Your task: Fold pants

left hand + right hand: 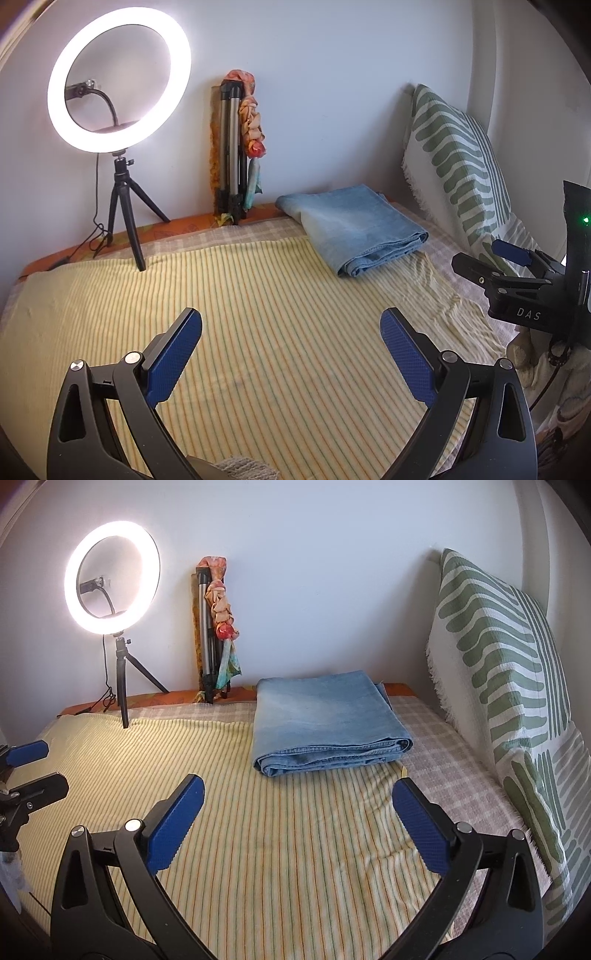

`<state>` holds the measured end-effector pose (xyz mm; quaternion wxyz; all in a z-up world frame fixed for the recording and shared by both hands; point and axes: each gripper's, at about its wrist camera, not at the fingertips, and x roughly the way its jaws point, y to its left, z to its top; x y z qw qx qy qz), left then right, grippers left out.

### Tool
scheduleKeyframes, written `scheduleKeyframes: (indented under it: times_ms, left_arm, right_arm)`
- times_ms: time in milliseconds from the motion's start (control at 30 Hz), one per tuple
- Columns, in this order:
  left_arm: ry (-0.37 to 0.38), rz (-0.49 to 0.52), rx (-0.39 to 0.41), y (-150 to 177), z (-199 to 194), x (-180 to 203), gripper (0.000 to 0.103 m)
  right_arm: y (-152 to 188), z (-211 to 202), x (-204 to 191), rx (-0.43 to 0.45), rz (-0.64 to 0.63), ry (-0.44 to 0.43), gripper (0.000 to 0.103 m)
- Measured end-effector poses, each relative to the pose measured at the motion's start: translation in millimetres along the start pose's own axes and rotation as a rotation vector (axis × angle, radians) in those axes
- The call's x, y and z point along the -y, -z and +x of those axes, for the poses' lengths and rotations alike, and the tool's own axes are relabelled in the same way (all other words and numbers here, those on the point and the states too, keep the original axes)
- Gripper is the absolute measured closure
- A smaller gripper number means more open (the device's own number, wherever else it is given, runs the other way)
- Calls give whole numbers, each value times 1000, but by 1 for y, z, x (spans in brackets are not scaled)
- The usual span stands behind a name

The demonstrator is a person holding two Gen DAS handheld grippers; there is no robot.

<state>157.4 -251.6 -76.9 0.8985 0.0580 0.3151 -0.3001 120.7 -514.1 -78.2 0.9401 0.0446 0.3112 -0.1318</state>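
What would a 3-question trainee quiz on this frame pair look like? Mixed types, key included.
1. True or false: the jeans lie folded on the striped yellow cloth, held by neither gripper.
2. Multiple choice: the ring light is A) lit, on a small tripod; B) off; C) lying flat.
3. Fill in: the left gripper and right gripper both have their fingers ____.

Key: 1 true; 2 A; 3 open.

A lit ring light blazes at my upper left, glaring white onto the wall. Elsewhere soft and bright; fisheye corners curve, darkly vignetted.
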Motion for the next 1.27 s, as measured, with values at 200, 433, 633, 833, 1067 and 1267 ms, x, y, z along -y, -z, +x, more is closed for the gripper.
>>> scheduleKeyframes:
  times_ms: [200, 433, 633, 833, 1067, 1267]
  left_arm:
    - [-2, 4, -1, 1, 0, 0, 6]
    - [-2, 7, -6, 1, 1, -1, 6]
    - [-1, 13, -5, 1, 0, -2, 6]
    - [-3, 14, -4, 2, 0, -1, 6]
    - [-28, 27, 24, 4, -5, -1, 6]
    - [-31, 24, 31, 4, -6, -2, 6]
  right_arm:
    - [-1, 2, -3, -3, -7, -6, 0]
    - [0, 4, -7, -11, -17, -13, 0]
    - [0, 2, -6, -9, -8, -14, 0]
    - [1, 2, -7, -11, -10, -23, 0]
    - [2, 3, -10, -18, -16, -26, 0]
    - [3, 3, -12, -17, -25, -29, 0]
